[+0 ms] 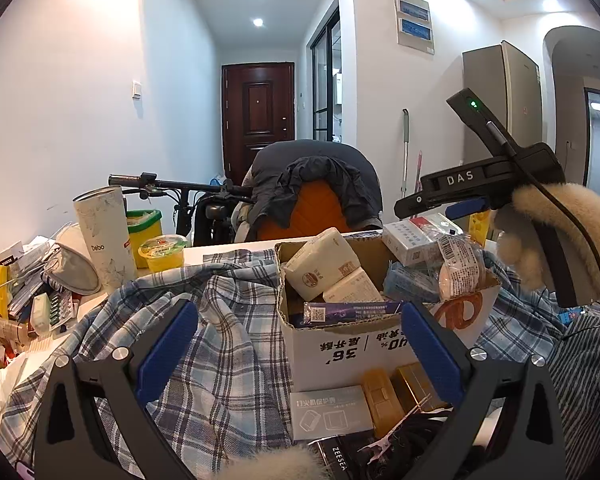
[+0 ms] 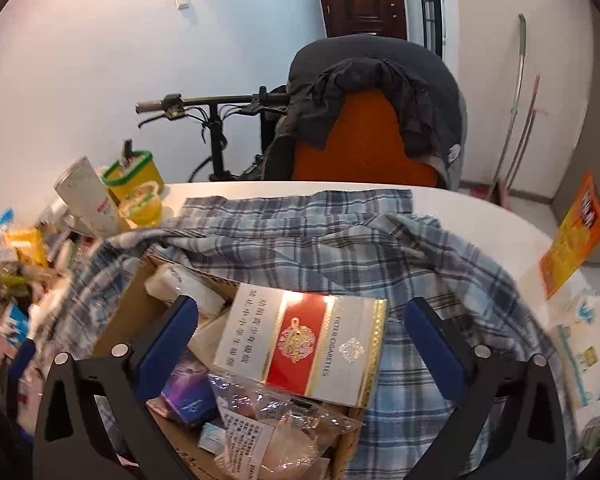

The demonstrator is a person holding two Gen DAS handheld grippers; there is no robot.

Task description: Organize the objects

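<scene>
Cigarette carton (image 2: 304,344) lies atop box (image 2: 132,312), between parted right jaws

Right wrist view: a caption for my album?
Open tongs hover over a cigarette carton atop a full cardboard box.

We find the cardboard box (image 1: 340,344) heaped to its rim, the cigarette carton (image 2: 304,344) lying on top, so little room is left inside. Plaid cloth (image 1: 220,320) bunches round the box. To the left, the tall tube (image 1: 104,236), the jelly cup (image 1: 162,254) and loose clutter crowd the counter (image 2: 480,204). The far strip of counter beyond the cloth lies bare, up to the draped chair (image 2: 372,120). Small boxes (image 1: 380,400) block the near side.
</scene>
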